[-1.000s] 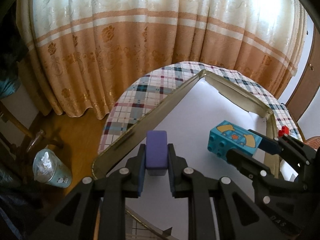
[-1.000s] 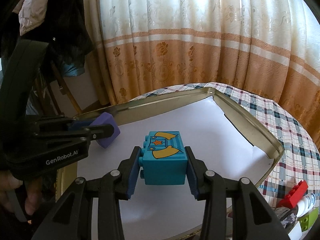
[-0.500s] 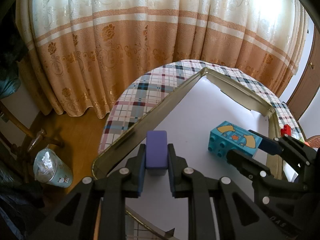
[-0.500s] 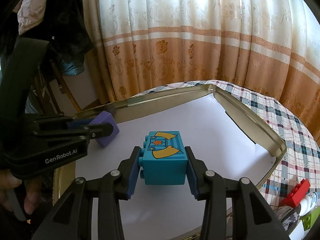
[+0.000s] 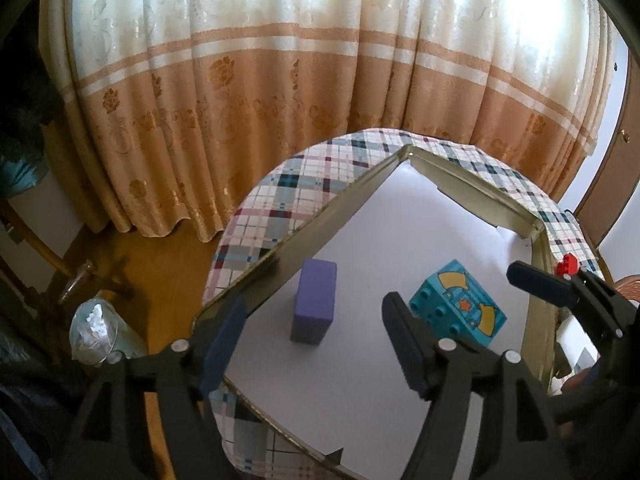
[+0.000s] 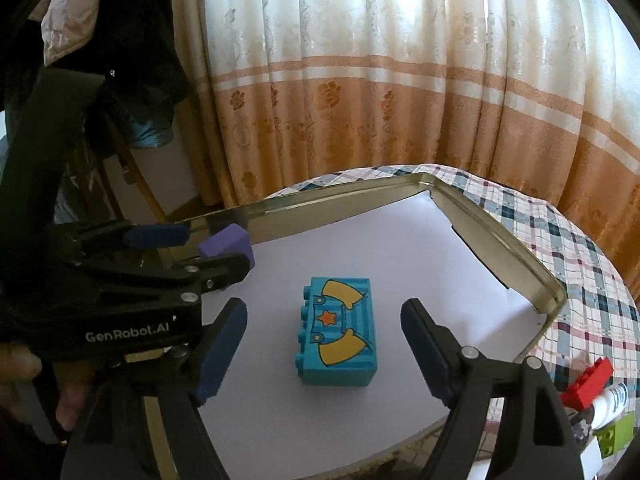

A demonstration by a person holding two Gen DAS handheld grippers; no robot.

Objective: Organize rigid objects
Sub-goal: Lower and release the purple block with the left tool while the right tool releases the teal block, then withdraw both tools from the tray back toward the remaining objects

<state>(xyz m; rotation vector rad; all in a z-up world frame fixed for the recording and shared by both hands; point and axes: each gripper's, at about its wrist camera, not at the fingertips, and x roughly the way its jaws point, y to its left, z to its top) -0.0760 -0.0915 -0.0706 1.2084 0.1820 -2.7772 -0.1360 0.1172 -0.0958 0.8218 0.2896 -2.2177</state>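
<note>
A purple block (image 5: 314,301) stands on the white paper inside a metal tray (image 5: 280,254). My left gripper (image 5: 316,340) is open around it, fingers apart on either side, not touching. A teal toy brick (image 6: 338,330) with yellow shapes and an orange star lies on the paper; it also shows in the left wrist view (image 5: 458,308). My right gripper (image 6: 326,346) is open with the brick between its spread fingers, untouched. The purple block (image 6: 228,242) shows partly behind the left gripper in the right wrist view.
The tray sits on a plaid tablecloth (image 6: 592,264). A red brick (image 6: 588,382), a green brick (image 6: 612,438) and a white tube (image 6: 610,404) lie off the tray at right. Curtains (image 5: 320,80) hang behind. A plastic cup (image 5: 96,332) stands on the floor at left.
Both grippers have opened and let go: the purple block and the teal brick now rest on the paper in the tray, with the fingers spread wide.
</note>
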